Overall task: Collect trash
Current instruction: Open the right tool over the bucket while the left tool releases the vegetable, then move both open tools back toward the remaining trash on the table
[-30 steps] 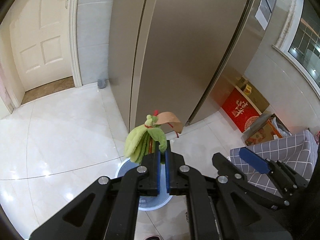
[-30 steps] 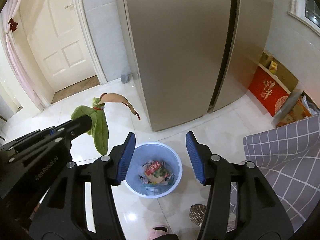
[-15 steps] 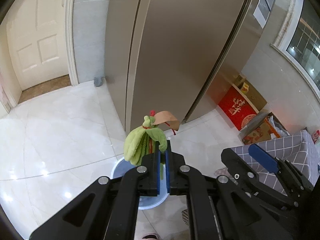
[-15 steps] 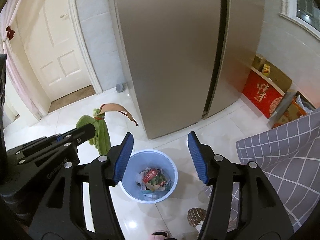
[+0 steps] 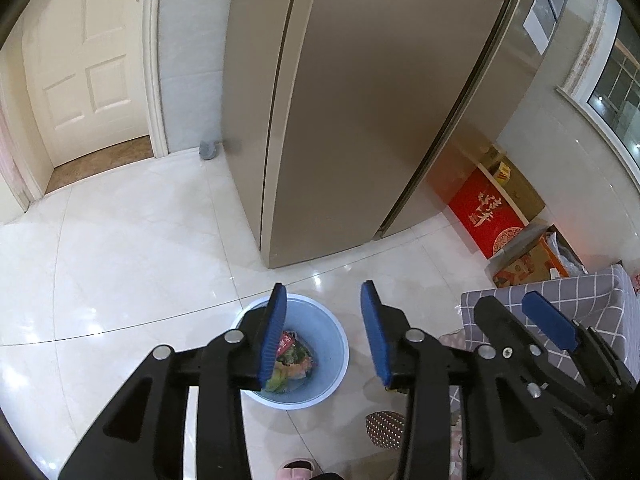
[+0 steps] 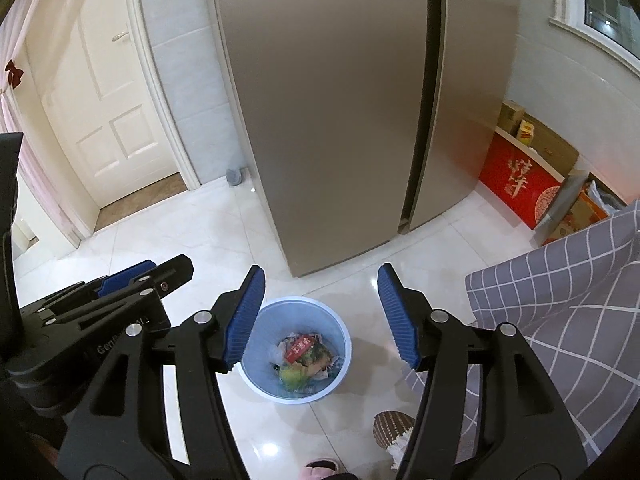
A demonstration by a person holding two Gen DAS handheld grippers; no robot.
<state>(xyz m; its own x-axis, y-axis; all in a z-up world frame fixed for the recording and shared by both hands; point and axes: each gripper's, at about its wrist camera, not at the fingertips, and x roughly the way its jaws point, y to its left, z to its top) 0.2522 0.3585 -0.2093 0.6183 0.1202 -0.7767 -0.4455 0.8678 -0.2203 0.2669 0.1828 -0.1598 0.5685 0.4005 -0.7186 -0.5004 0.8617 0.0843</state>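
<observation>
A pale blue trash bin (image 5: 332, 344) stands on the white tile floor in front of the fridge; it also shows in the right wrist view (image 6: 340, 328). Mixed trash (image 6: 306, 358) lies inside it, with a red packet and green leaves on top. My left gripper (image 5: 324, 336) is open and empty, high above the bin. My right gripper (image 6: 322, 316) is open and empty, also above the bin. The right gripper shows at the right of the left wrist view (image 5: 548, 320), and the left gripper shows at the left of the right wrist view (image 6: 132, 280).
A tall bronze fridge (image 5: 360, 100) stands just behind the bin. A grey checked cloth (image 6: 560, 300) covers furniture on the right. Red and cardboard boxes (image 5: 488, 212) sit by the right wall. A white door (image 5: 88, 60) is at the far left. A slipper (image 6: 390, 426) lies near the bin.
My left gripper has opened and let go of the green leafy scrap with the tan peel. The scrap is gone from the fingers, and green leaves now lie in the bin.
</observation>
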